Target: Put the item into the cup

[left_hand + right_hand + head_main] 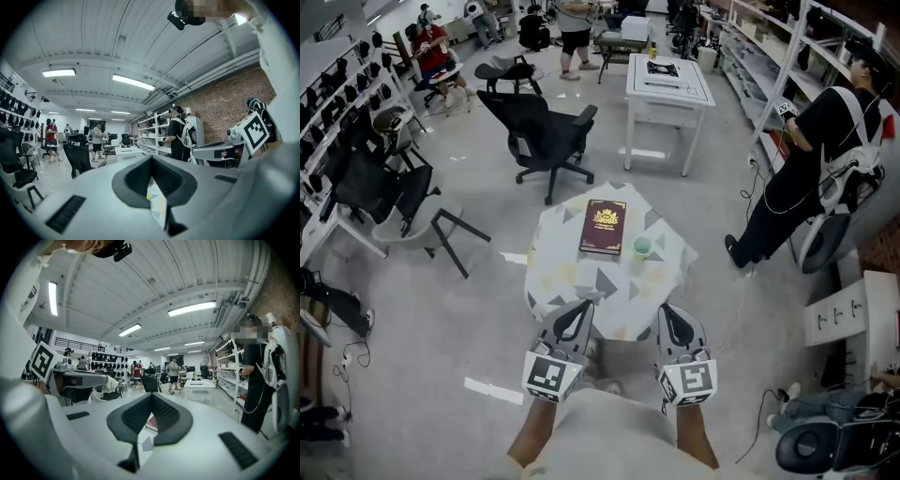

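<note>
A small round table [572,281] with a grey-and-yellow patterned cloth stands ahead of me. On it lie a dark red book [604,226] and, just right of it, a small green cup [642,247]. My left gripper [580,307] and right gripper [668,310] hover side by side over the table's near edge, short of both objects. Both are shut with nothing in them. In the left gripper view the left gripper [151,159] shows only cloth [157,201] below its jaws. Past the right gripper [152,395] the book's corner [152,423] shows. I see no other small item.
A black office chair [546,136] and a white table [667,84] stand beyond the round table. A grey chair [417,220] is at the left. A person in black [806,169] stands by shelving at the right. More people are at the far back.
</note>
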A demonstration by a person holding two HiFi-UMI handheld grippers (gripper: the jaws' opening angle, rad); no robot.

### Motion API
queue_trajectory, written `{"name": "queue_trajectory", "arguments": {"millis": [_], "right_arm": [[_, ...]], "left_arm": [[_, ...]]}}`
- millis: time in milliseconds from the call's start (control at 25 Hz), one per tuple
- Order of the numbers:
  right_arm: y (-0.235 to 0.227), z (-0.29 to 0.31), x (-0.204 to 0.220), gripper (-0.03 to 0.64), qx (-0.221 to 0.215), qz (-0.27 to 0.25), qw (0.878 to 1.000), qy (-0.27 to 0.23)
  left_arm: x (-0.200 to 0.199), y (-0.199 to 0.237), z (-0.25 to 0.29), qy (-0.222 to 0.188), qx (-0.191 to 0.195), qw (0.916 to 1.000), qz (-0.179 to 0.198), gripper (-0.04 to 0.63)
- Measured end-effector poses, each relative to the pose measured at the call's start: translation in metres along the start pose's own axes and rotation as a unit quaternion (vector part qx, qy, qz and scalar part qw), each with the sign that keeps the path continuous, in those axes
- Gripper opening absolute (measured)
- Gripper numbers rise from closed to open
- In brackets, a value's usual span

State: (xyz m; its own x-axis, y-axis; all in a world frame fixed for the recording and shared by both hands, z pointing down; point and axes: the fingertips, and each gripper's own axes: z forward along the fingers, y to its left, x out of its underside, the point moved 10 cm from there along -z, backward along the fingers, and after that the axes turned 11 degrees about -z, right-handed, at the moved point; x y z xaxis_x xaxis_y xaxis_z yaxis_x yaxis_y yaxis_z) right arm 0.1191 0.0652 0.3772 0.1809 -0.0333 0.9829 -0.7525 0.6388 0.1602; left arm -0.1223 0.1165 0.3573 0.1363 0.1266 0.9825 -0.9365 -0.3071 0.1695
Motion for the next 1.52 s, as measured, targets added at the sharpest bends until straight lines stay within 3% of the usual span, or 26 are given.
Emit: {"name": "queue_trajectory", "arguments": {"millis": [560,1080,1520], "right_arm": [[-0.002,0.076,-0.007,0.006,0.03,-0.005,0.999,0.025],[-0.005,0.133,-0.006,0.006,0.098,0.001,0.993,0.067],[-0.006,0.156,0.001,0.006,0.141,0.01,0.986,0.09]], "left_arm": [[-0.007,0.072,0.059,0.016,0.036,0.9991,-0.016,0.011],[-0.017,0.133,0.131,0.031,0.119,0.9921,-0.026,0.011],[-0.011,0.153,0.177,0.046,0.177,0.9827,-0.033,0.011]]}}
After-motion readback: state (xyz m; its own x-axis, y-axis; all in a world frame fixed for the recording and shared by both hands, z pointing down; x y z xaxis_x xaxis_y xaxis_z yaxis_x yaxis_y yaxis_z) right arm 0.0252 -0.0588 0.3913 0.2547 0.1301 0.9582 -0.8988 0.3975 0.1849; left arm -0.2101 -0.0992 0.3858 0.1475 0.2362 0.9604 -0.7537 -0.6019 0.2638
